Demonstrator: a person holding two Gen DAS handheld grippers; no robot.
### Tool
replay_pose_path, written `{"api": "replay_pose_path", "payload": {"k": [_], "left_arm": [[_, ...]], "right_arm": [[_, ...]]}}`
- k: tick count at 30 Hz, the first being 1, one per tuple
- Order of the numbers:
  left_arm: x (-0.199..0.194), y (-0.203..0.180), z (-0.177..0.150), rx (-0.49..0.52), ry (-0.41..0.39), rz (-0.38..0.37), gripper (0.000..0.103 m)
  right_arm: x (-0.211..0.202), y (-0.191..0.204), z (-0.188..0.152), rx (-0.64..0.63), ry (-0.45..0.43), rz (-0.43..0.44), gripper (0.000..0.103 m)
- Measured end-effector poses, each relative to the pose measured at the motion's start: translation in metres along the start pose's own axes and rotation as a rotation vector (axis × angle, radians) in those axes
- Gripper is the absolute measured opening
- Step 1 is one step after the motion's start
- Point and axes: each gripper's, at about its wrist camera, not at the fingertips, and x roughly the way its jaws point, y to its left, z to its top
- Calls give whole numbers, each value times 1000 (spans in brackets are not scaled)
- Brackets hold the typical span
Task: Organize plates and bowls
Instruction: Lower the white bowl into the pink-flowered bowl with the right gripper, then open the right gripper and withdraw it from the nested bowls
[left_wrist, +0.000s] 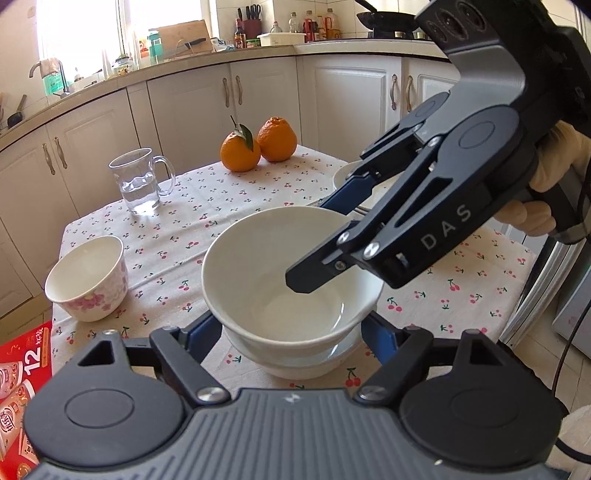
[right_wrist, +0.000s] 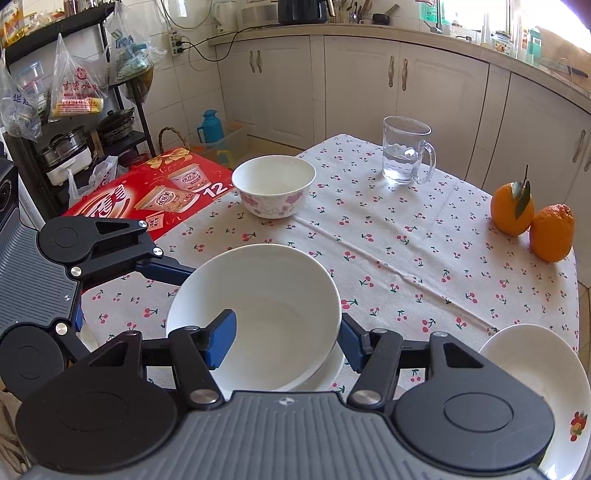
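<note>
A plain white bowl (left_wrist: 288, 266) (right_wrist: 258, 310) rests tilted in a second white bowl (left_wrist: 295, 363) on the cherry-print tablecloth (left_wrist: 207, 206). My right gripper (left_wrist: 325, 240) (right_wrist: 286, 343) straddles the upper bowl's rim, one blue pad (right_wrist: 221, 341) inside it and the other outside. The jaws look closed on the rim. My left gripper (left_wrist: 293, 338) (right_wrist: 140, 295) is open, with its blue fingers on either side of the stacked bowls. A small flowered bowl (left_wrist: 88, 278) (right_wrist: 273, 184) stands at the table's edge. A white plate (right_wrist: 543, 380) (left_wrist: 345, 173) lies beside the right gripper.
A glass mug (left_wrist: 138, 181) (right_wrist: 404, 153) with some water and two oranges (left_wrist: 258, 146) (right_wrist: 532, 223) stand further back on the table. A red carton (right_wrist: 147, 195) (left_wrist: 22, 373) sits beside the table near the flowered bowl. Kitchen cabinets (left_wrist: 207, 107) surround the table.
</note>
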Motion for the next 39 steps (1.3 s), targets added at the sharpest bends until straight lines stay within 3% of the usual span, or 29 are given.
{"api": "replay_pose_path", "payload": {"k": [20, 34, 37, 39], "left_arm": [[10, 10, 1, -34, 21, -63, 83], [11, 11, 1, -23, 25, -63, 88], [7, 12, 0, -22, 21, -57, 89], [2, 13, -1, -21, 12, -50, 90]], "right_arm": [[15, -12, -9, 45, 27, 3, 65], [16, -14, -13, 62, 25, 4, 65], [14, -13, -13, 60, 20, 4, 68], [12, -11, -11, 57, 13, 0, 80]]}}
